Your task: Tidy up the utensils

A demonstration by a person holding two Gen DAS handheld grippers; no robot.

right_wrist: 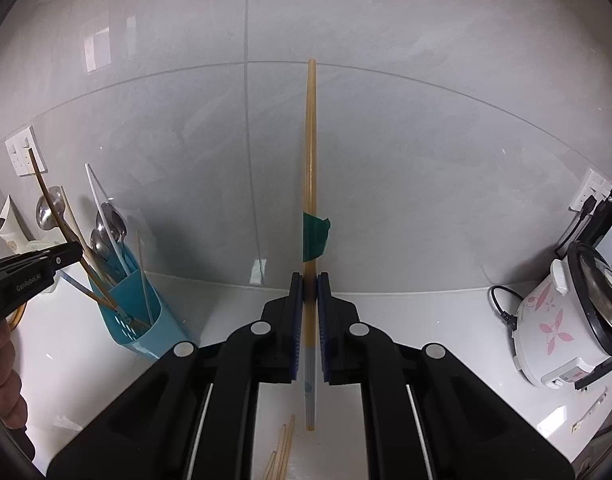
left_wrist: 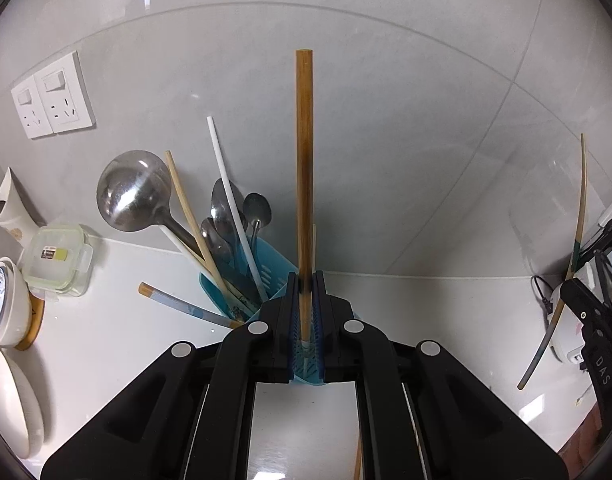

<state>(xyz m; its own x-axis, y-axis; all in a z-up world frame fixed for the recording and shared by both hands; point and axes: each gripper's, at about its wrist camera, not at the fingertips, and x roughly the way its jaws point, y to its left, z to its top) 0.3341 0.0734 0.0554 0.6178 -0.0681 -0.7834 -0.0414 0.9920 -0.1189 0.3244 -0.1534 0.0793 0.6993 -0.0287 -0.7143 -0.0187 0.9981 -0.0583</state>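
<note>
The left hand-held gripper (left_wrist: 306,312) is clamping a dark brown chopstick (left_wrist: 304,168) between its blue pads, holding it upright against the grey tiled wall (left_wrist: 385,120). Its lower end is dipping into the blue utensil holder (left_wrist: 272,264) that is standing directly ahead of and partly beneath the fingers. Crowding the holder's left side are a steel ladle (left_wrist: 134,192), several spoons (left_wrist: 222,216), a white chopstick (left_wrist: 234,200) and a pale bamboo chopstick (left_wrist: 190,216), all leaning away to the left. Just left of the holder, a patterned chopstick (left_wrist: 182,306) is lying on the white bench (left_wrist: 118,320). Further left, a lidded plastic container (left_wrist: 58,258) and stacked bowls (left_wrist: 4,304) are sitting near the wall, with a double wall socket (left_wrist: 54,96) above them.

The right hand-held gripper (right_wrist: 309,312) is pinching a second, yellow chopstick (right_wrist: 310,140) upright, a strip of green tape (right_wrist: 314,236) wrapped around it just above the fingers. Its striped lower end is hanging free below the pads, above loose bamboo sticks (right_wrist: 282,452) lying on the bench near the camera. From this gripper, the holder (right_wrist: 142,308) is standing well off to the left, with the other gripper (right_wrist: 34,268) reaching over it. Far to the right, a white rice cooker (right_wrist: 561,320) with pink flowers is sitting on the bench.
</note>
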